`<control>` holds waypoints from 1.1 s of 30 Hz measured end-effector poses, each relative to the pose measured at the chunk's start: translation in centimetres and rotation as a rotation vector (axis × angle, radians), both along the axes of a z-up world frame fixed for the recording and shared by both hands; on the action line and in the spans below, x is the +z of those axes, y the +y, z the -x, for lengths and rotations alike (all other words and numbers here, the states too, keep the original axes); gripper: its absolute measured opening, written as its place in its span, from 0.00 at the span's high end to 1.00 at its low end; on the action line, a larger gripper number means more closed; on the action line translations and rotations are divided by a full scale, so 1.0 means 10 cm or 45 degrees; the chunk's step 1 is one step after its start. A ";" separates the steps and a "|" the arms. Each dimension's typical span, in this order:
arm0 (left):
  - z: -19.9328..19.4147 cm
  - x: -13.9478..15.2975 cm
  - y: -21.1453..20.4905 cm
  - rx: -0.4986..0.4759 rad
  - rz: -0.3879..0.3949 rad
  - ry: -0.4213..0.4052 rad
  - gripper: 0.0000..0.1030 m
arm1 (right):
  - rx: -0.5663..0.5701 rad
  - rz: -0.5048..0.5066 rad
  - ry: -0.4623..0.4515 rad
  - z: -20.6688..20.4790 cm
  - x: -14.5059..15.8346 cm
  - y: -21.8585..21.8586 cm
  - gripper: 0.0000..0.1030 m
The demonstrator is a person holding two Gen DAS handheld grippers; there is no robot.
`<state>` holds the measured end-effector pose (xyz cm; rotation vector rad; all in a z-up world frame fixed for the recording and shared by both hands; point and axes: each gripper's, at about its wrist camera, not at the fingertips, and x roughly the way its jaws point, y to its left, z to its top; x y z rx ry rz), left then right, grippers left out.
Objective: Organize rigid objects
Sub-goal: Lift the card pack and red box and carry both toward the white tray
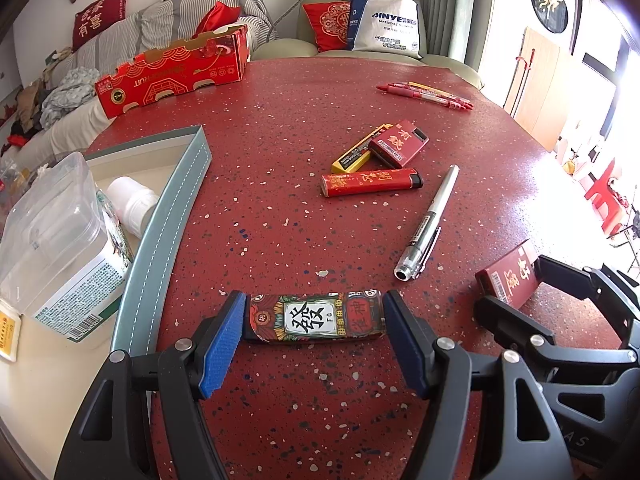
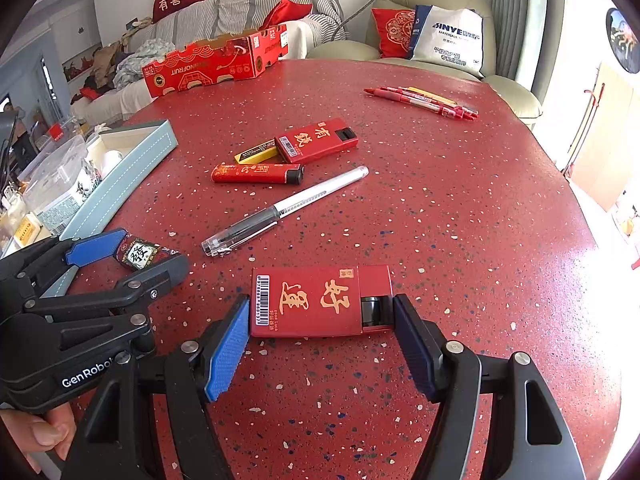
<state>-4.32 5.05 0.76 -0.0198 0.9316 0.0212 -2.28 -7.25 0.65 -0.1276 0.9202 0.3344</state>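
Observation:
My left gripper [image 1: 315,322] is shut endwise on a patterned lighter [image 1: 308,314] with a white character label, low over the red speckled table [image 1: 280,400]. In the right wrist view the same gripper [image 2: 132,254] pinches that lighter [image 2: 140,254]. My right gripper [image 2: 322,312] is shut on a flat red lighter [image 2: 316,302] with gold characters, its blue pad [image 2: 228,352] and dark pad at either end. The left wrist view shows this red lighter [image 1: 508,276] held in the right gripper [image 1: 516,288].
Mid-table lie a round red lighter [image 1: 372,184], another flat red lighter [image 1: 400,143], a yellow case [image 1: 354,156] and a silver pen [image 1: 428,224]. Red pens [image 1: 428,94] lie farther back. A grey-blue tray [image 1: 168,216] with containers sits left; a red carton [image 1: 172,72] sits behind. A hand [image 2: 36,432] grips the left gripper's handle.

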 end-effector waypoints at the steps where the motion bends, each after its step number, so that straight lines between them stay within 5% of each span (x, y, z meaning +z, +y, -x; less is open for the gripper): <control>1: 0.00 0.00 0.00 0.001 0.001 0.001 0.30 | 0.000 0.001 0.001 0.00 0.00 0.00 0.31; 33: 0.25 0.00 0.05 0.004 0.001 0.000 0.30 | 0.032 0.012 0.000 0.27 0.02 0.04 0.31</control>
